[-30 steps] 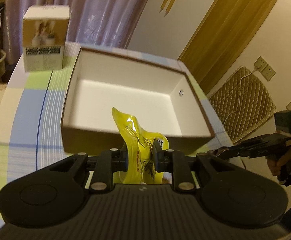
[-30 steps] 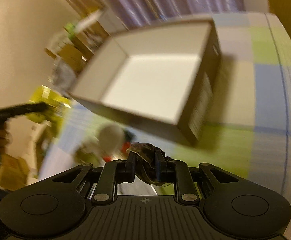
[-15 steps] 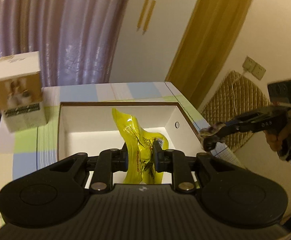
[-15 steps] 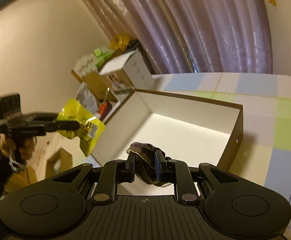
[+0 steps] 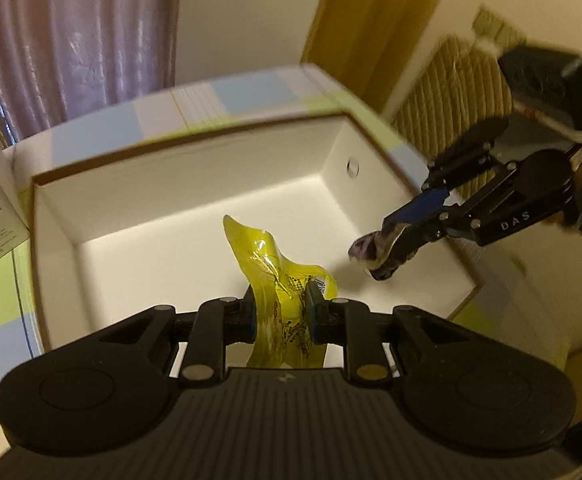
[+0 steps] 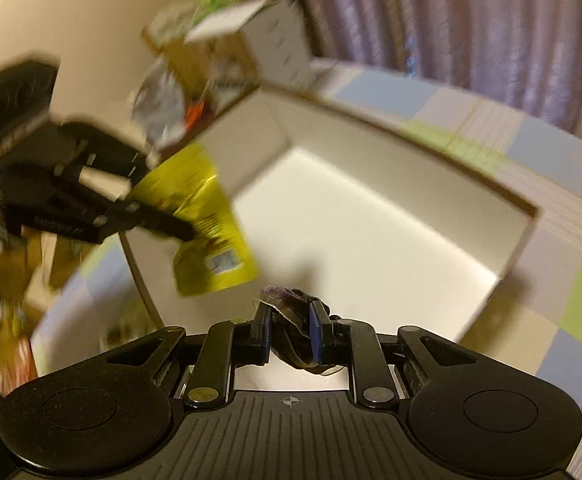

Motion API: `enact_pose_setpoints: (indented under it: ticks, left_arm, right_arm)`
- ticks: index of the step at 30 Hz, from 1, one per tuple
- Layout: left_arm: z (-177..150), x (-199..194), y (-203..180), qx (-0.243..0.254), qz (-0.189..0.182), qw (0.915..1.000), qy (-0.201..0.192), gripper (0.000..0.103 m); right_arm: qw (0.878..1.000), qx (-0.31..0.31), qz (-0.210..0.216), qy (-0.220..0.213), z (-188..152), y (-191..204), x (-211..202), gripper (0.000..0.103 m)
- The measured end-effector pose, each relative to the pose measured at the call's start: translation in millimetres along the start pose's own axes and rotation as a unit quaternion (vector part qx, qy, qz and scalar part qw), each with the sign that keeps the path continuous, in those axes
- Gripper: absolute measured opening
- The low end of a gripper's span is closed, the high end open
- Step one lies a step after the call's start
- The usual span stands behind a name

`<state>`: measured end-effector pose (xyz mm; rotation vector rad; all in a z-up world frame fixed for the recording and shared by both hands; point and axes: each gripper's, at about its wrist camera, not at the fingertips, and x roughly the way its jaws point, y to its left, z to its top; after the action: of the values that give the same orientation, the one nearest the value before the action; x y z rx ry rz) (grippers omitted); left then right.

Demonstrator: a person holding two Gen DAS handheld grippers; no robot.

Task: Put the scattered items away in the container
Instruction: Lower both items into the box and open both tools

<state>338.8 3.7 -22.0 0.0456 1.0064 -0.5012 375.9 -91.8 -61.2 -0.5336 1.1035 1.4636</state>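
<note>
Where the checked worktop (image 5: 91, 136) meets purple curtains (image 5: 71, 36), the white box (image 5: 375, 168) sits open; above it my left tool (image 5: 279, 312) is clamped on a yellow packet (image 5: 275, 276), my right tool (image 6: 290, 330) on dark crumpled cloth (image 6: 291, 312).

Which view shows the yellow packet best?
The right wrist view: the yellow packet shows its broad printed face with barcode, though blurred. The left wrist view shows it sharper but edge-on, clamped in the left hand-held gripper.
</note>
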Motion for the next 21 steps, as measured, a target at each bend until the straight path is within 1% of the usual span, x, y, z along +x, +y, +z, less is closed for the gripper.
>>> enact_pose_setpoints:
  ticks: [3,7,9,12,14,21]
  left_arm:
    - [0.4,16.5,-1.2,0.023,0.002,0.9994,0.026,0.018]
    - [-0.9,37.5,3.2,0.037,0.006,0.9972,0.065,0.018]
    - [-1.9,44.9,6.2,0.039,0.008,0.9962,0.078,0.018]
    - [-3.2,51.6,10.5,0.034,0.013,0.9955,0.088,0.018]
    - [-4.6,53.6,12.3,0.030,0.014,0.9950,0.094,0.015]
    - [-2.0,57.3,16.2,0.021,0.030,0.9934,0.109,0.016]
  right_arm:
    - [1.000,-0.015,0.002,0.027,1.9,2.8,19.0,0.022]
    - [0.998,-0.029,0.005,0.046,6.5,6.7,35.7,0.022]
    - [0.998,-0.034,0.003,0.054,9.0,6.3,43.3,0.022]
    - [0.998,-0.030,0.005,0.059,12.4,5.4,52.7,0.022]
    - [0.998,-0.030,0.006,0.059,11.3,4.5,54.0,0.022]
    - [0.997,-0.038,0.004,0.066,11.7,12.7,56.0,0.022]
